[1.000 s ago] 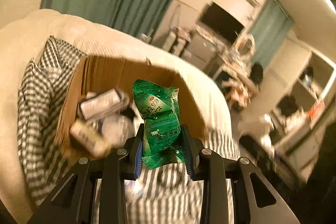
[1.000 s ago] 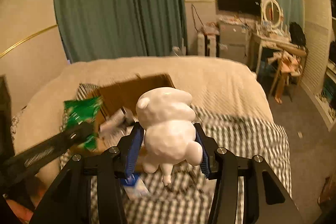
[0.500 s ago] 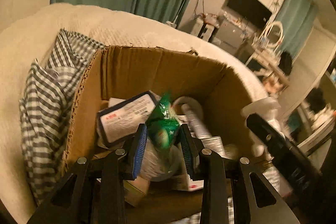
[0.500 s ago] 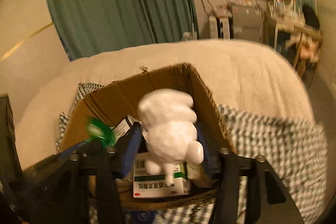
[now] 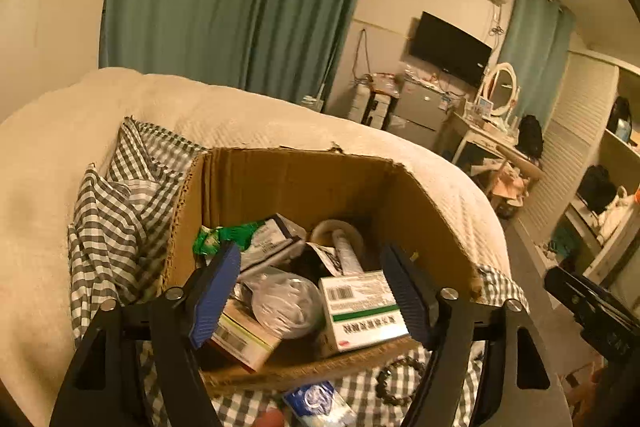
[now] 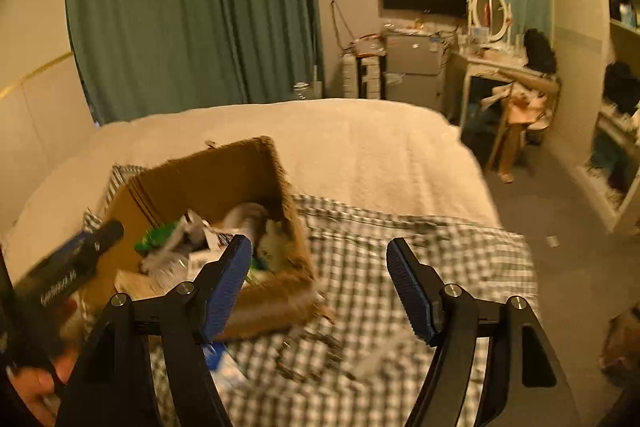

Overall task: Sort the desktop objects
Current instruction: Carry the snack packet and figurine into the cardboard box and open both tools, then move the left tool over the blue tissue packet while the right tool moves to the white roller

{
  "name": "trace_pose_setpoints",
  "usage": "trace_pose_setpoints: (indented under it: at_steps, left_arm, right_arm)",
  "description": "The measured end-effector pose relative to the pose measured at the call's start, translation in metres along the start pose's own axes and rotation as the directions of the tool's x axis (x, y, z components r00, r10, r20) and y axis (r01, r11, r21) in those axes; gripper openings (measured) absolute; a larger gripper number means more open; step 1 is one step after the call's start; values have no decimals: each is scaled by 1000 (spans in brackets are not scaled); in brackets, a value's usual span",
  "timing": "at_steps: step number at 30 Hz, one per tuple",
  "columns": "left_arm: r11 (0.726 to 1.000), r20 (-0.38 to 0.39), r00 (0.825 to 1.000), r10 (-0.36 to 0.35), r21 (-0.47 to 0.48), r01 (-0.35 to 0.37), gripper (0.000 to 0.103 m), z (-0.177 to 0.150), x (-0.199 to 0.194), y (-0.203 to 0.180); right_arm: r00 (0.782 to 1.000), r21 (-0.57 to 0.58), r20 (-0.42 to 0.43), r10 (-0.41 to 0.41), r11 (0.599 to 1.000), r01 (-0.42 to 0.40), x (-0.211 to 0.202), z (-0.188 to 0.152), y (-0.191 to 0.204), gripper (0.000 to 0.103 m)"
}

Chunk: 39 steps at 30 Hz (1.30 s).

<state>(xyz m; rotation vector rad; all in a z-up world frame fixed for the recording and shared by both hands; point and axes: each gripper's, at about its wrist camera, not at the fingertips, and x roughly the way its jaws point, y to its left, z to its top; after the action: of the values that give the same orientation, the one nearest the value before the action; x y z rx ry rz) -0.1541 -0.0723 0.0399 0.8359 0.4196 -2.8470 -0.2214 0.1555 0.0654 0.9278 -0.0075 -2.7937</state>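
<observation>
An open cardboard box [image 5: 280, 159] stands on a checked cloth [image 5: 120, 203] on the bed. It holds a green packet [image 5: 224, 234], a white carton with a green stripe [image 5: 360, 307], a clear bag [image 5: 286, 301] and other packs. My left gripper [image 5: 312, 287] hangs open just above the box's near side with nothing between its fingers. In the right wrist view the box [image 6: 208, 179] lies to the left. A pale white figurine [image 6: 274, 237] lies inside it by the right wall, blurred. My right gripper [image 6: 318, 283] is open and empty above the cloth beside the box.
A bead bracelet [image 5: 400, 375] and a blue-white packet [image 5: 316, 403] lie on the cloth in front of the box. The left gripper's body [image 6: 68, 267] and a hand [image 6: 36, 379] show at lower left. A cream blanket [image 6: 360, 147] covers the bed beyond; furniture stands at the right.
Both grippers have opened. The green packet left my left gripper and lies in the box. The white figurine left my right gripper, which has drawn back to the right.
</observation>
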Motion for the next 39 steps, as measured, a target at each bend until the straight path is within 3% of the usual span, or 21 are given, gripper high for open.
trace_pose_setpoints:
  at_steps: [4,8,13,16,21,22,23,25,28,32,34,39]
  left_arm:
    - [999,4,1000,-9,45,9,83,-20,-16,-9]
    - [998,-71,997,9,64,-5,90,-49,-20,-16]
    - [998,-132,991,10,65,-1,93,-82,-21,-30]
    - [996,-168,984,53,76,-40,96,-98,-12,-39]
    - [991,-276,953,124,73,-108,96,-121,21,-37]
    - [992,-286,950,126,56,-115,96,-124,25,-35]
    - [992,-293,948,127,34,-122,96,-126,29,-32]
    - [989,-305,942,141,-4,-150,96,-131,40,-26]
    - [984,-370,916,153,-31,-177,96,-138,57,-21]
    - [978,-411,901,139,-85,-190,96,-147,71,-18]
    - [977,-435,891,132,-95,-192,96,-151,79,-19]
    - [978,-466,869,166,-38,-207,96,-162,95,-29]
  right_arm:
    - [1000,-15,-1,-27,1000,27,-31,-12,-13,70]
    - [998,-33,-28,-61,998,60,-45,-27,-27,71]
    - [998,11,-47,-45,999,45,-39,-47,-49,71]
    - [995,40,-71,-69,997,72,-27,-63,-71,71]
    - [990,128,-118,-74,988,89,3,-92,-115,71]
    - [989,140,-132,-73,986,92,9,-97,-122,66]
    - [986,149,-151,-70,985,92,17,-102,-127,53]
    - [978,155,-199,-68,983,100,38,-113,-140,43]
    - [971,148,-232,-64,984,100,63,-124,-148,42]
    - [972,104,-228,-52,992,78,86,-123,-145,42]
    - [974,70,-220,-55,995,72,97,-121,-142,36]
    - [964,75,-262,-50,995,72,136,-119,-143,32]
